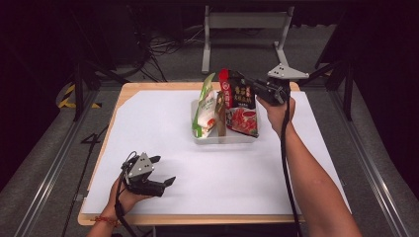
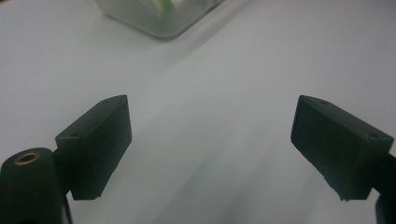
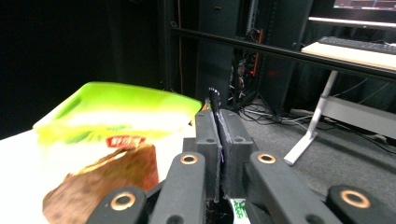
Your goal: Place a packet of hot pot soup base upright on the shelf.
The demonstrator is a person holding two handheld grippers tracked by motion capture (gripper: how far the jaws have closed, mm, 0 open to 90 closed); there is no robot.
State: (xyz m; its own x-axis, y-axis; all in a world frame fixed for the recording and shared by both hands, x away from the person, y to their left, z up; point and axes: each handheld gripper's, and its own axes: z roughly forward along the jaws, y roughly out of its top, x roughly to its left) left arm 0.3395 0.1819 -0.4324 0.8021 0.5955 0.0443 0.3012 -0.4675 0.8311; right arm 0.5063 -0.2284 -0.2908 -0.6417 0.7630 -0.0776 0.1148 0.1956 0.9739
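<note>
Covering the wooden table (image 1: 123,91), white sheet (image 1: 163,128); left gripper (image 1: 165,170) fingers spread, right gripper (image 1: 247,81) pinching dark packet (image 1: 242,94).

Left gripper (image 1: 165,170): black body, grey three-cornered plate on top, blocky black pads, brass-ringed screw at 8 o'clock. Right gripper (image 1: 245,81): same black build, grey plate, brass screws, black cable trailing toward 6 o'clock. Bare forearms; red-orange bracelet (image 1: 104,220) on left wrist.

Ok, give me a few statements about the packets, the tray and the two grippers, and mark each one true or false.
1. The right gripper is shut on the red and black packet. True.
2. The left gripper holds a packet. False: its jaws stand open over bare white table.
3. The green packet stands in the clear tray. True.
4. The tray sits beside the left gripper. False: it sits farther off, nearer the right gripper.
</note>
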